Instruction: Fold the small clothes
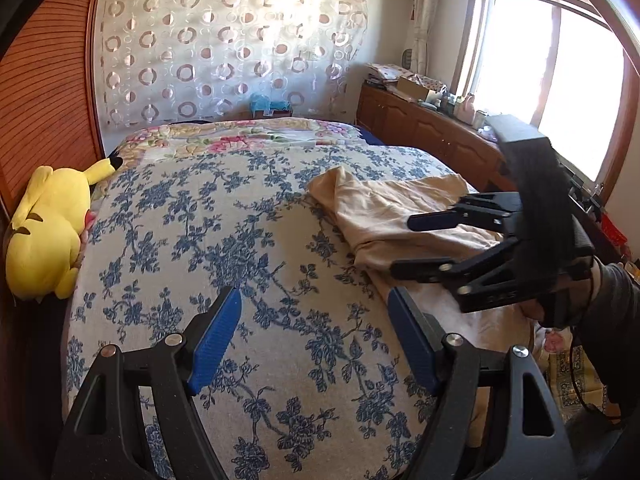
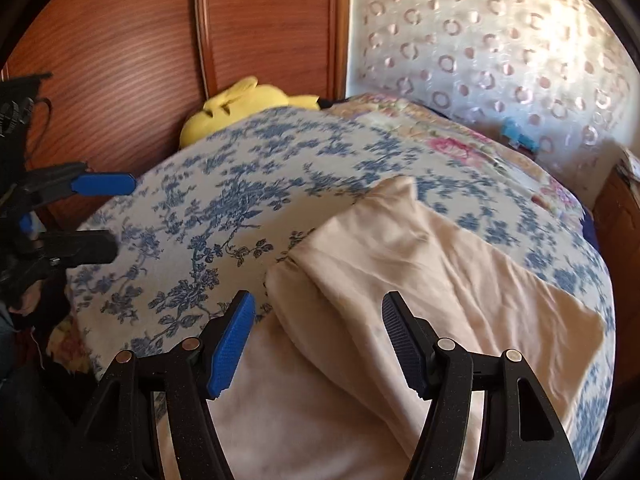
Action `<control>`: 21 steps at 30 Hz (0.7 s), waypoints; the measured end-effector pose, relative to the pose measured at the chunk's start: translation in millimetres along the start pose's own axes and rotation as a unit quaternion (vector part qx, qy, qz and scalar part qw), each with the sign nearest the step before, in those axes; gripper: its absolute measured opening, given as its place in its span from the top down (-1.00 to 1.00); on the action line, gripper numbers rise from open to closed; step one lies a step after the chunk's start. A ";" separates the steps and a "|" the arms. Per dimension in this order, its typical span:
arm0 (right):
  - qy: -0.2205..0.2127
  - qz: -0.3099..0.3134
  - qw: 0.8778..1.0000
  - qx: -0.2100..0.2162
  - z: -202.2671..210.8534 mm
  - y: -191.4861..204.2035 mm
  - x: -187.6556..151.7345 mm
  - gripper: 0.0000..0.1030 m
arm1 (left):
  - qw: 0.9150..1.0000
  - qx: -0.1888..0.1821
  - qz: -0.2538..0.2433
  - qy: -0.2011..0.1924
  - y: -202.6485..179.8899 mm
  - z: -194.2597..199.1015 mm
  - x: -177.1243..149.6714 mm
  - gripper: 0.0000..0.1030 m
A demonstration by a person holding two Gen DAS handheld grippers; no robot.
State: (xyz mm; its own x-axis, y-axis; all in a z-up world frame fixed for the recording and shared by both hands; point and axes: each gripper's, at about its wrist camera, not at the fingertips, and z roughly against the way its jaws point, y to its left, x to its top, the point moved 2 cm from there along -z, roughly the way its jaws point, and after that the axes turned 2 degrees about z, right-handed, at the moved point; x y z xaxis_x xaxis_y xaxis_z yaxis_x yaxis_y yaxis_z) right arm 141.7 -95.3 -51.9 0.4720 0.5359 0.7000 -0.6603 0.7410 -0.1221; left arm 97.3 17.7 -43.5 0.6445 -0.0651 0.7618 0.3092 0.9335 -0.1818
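A cream-coloured garment [image 2: 400,280] lies partly folded on the blue-flowered bedspread [image 2: 224,208], one layer turned over another. My right gripper [image 2: 318,320] hovers open just above its near edge, nothing between the blue pads. In the left wrist view the same garment [image 1: 384,216] sits at the right of the bedspread [image 1: 224,216]. My left gripper [image 1: 314,312] is open over bare bedspread, to the left of the cloth. The right gripper [image 1: 404,240] shows there too, open above the garment, held by a sleeved hand [image 1: 600,300]. The left gripper [image 2: 116,212] appears open at the left edge of the right wrist view.
A yellow plush toy [image 1: 44,232] lies at the bed's left edge against a wooden wardrobe [image 1: 48,92]. A flowered quilt [image 1: 240,136] covers the far end of the bed. A wooden cabinet [image 1: 432,124] with clutter stands under the window [image 1: 552,92]. A patterned curtain [image 1: 232,44] hangs behind.
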 end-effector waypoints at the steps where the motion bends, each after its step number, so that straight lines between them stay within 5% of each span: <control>1: 0.009 0.005 1.000 -0.002 -5.4 1.0 1.7 -0.32 | 1.000 0.000 0.001 0.001 0.4 -0.1 -1.3 -0.49; 6: 0.023 -0.004 1.000 -0.007 -18.2 -10.5 5.6 -0.19 | 1.000 -0.005 0.003 0.004 0.7 -3.3 -4.9 -0.49; 9: 0.012 -0.030 0.999 0.013 -14.7 -25.9 5.9 0.44 | 1.000 -0.007 0.000 0.007 -3.4 -4.9 -6.2 -0.49; 10: 0.011 -0.030 0.999 0.015 -13.3 -30.6 5.1 0.90 | 1.000 -0.009 -0.002 0.007 -5.0 -5.6 -6.1 -0.49; 21: -0.099 -0.101 0.989 -0.038 78.1 -111.1 -1.2 0.92 | 1.000 -0.020 -0.011 0.008 -17.2 -7.5 -8.0 -0.49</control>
State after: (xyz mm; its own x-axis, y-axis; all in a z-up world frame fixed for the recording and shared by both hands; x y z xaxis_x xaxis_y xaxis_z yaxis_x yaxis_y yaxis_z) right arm 168.8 -209.9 15.7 0.4618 0.2900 0.8382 -0.5144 0.8574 -0.0133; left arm 92.1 -0.4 -51.2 0.6484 -0.0924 0.7557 0.3512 0.9170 -0.1892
